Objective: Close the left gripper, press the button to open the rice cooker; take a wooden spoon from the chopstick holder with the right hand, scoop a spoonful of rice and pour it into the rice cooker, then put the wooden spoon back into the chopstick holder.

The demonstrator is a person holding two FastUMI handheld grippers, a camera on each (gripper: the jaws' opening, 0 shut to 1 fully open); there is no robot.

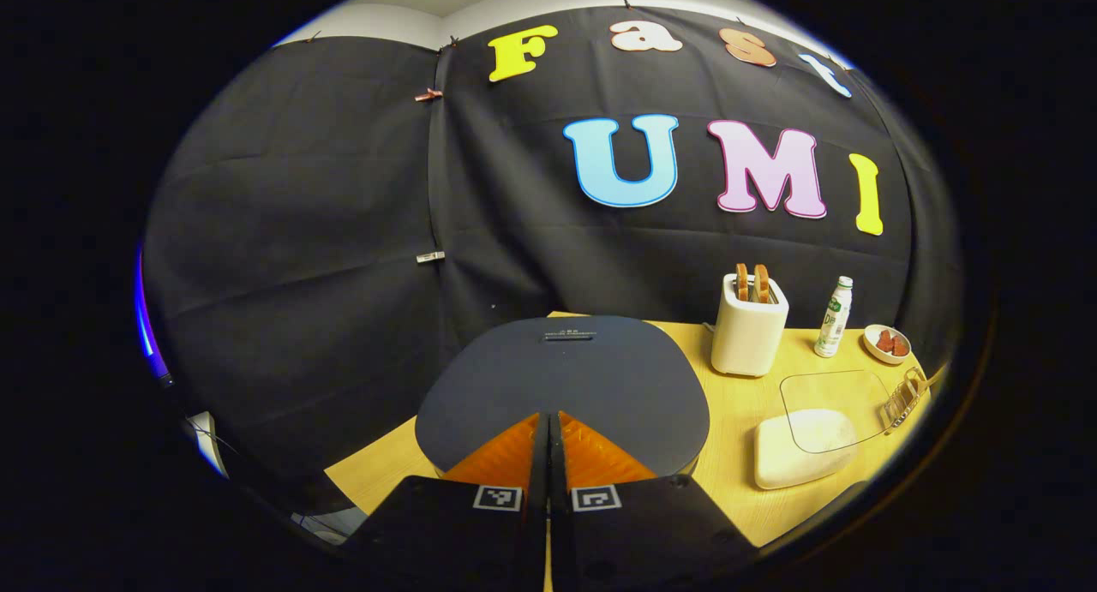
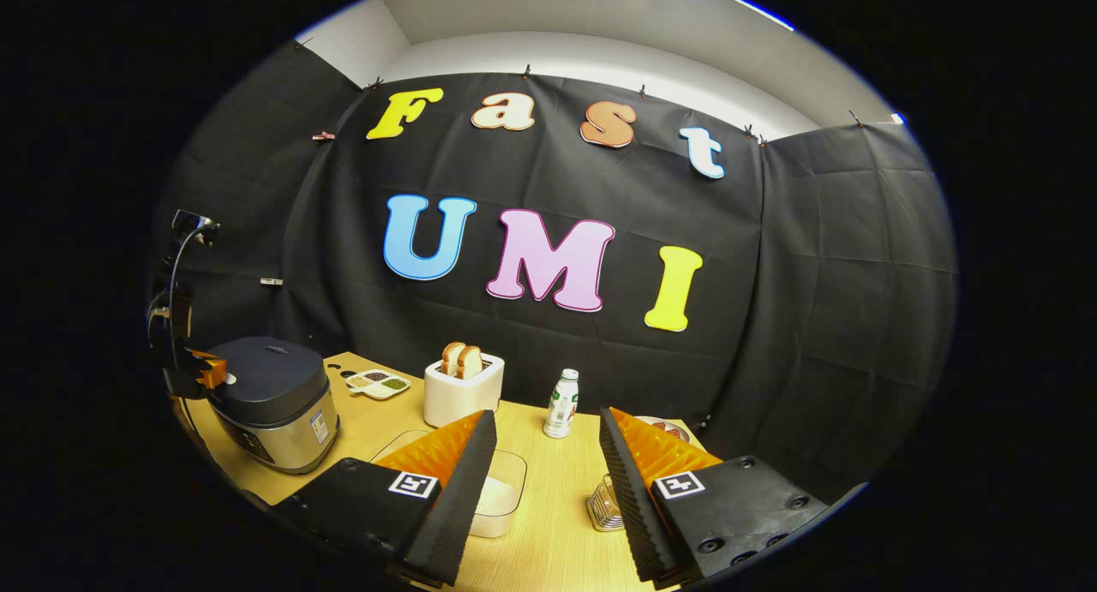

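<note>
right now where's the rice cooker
In the right gripper view the rice cooker sits at the table's far left, lid down, left of the toaster. In the left gripper view its lid lies just beyond the shut left gripper.

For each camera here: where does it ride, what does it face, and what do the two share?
Left gripper view: rides the left gripper, jaws shut, just above the rice cooker lid.
Right gripper view: rides the right gripper, jaws open, farther back over the table.
Shared: cooker, toaster, bottle.
</note>
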